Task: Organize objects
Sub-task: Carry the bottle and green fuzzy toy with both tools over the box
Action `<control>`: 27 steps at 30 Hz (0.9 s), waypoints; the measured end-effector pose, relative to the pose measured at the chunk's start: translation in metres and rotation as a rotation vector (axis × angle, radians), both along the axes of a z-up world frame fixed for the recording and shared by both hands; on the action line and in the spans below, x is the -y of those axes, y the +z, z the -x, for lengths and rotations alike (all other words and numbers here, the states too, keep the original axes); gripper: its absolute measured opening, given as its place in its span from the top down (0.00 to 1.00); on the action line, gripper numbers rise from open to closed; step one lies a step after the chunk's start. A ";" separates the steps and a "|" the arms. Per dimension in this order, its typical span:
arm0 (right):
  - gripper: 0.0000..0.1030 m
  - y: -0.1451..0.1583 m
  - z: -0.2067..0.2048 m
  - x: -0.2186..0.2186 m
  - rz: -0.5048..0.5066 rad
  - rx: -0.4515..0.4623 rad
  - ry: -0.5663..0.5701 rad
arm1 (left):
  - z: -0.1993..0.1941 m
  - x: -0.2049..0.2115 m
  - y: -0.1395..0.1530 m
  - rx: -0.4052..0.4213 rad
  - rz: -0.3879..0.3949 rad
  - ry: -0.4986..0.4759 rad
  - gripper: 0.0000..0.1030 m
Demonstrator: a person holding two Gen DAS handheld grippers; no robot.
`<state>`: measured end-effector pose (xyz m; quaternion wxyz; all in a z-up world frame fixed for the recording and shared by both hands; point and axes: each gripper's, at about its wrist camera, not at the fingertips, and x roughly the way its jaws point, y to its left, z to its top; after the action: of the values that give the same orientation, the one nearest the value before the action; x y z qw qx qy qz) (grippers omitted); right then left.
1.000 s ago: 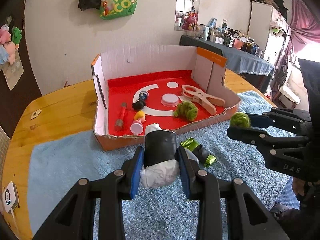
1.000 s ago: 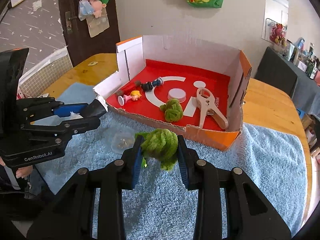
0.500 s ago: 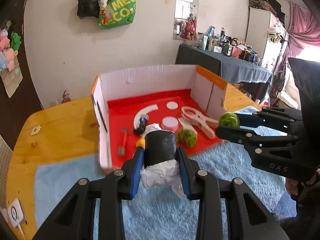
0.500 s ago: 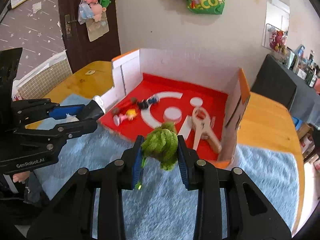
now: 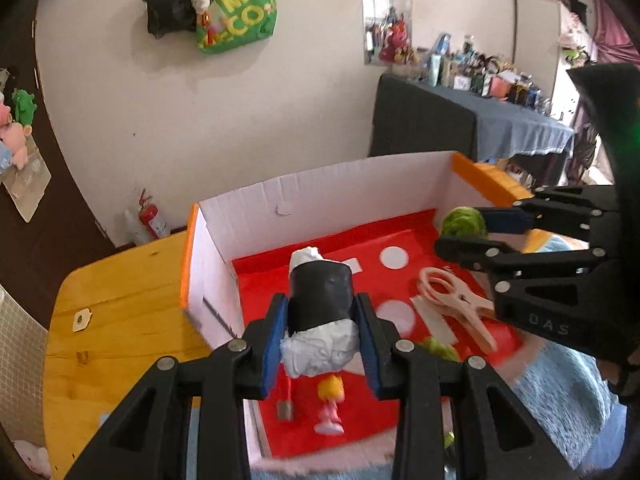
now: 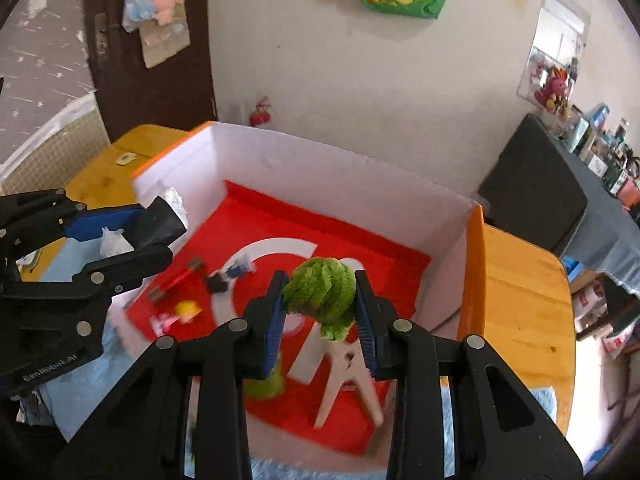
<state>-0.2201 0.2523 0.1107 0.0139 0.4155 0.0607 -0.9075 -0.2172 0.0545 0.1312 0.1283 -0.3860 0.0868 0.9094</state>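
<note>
My left gripper [image 5: 322, 340] is shut on a black-wrapped bundle with crumpled white ends [image 5: 320, 300] and holds it above the left part of the cardboard box's red floor [image 5: 412, 240]. My right gripper [image 6: 320, 312] is shut on a fuzzy green ball [image 6: 322, 292] above the box's middle. The right gripper and its ball [image 5: 462, 222] show at the right in the left wrist view. The left gripper and bundle [image 6: 164, 220] show at the left in the right wrist view.
In the box lie a beige clothespin [image 6: 348, 372], another green fuzzy thing [image 6: 266, 386], a small doll [image 6: 180, 314], a red stick [image 6: 176, 280], small dark toys [image 6: 230, 276] and a white disc [image 5: 394, 314]. The box stands on a blue towel [image 5: 560, 392] over a wooden table [image 5: 116, 308].
Both grippers have moved forward and up with their loads, from over the towel in front of the box to above the box's floor.
</note>
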 end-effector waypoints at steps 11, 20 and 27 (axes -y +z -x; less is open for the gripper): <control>0.70 -0.026 0.056 -0.005 -0.072 0.134 -0.057 | 0.062 -0.008 -0.028 0.088 0.051 0.055 0.66; 0.70 -0.053 0.082 -0.012 -0.076 0.231 -0.097 | 0.090 -0.006 -0.055 0.155 0.065 0.088 0.66; 0.70 -0.069 0.091 -0.018 -0.041 0.278 -0.125 | 0.099 -0.007 -0.067 0.192 0.056 0.105 0.66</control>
<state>-0.3108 0.2706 0.0420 -0.0431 0.5403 0.0509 -0.8388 -0.3159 0.0616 0.0638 0.0775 -0.4788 0.0793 0.8709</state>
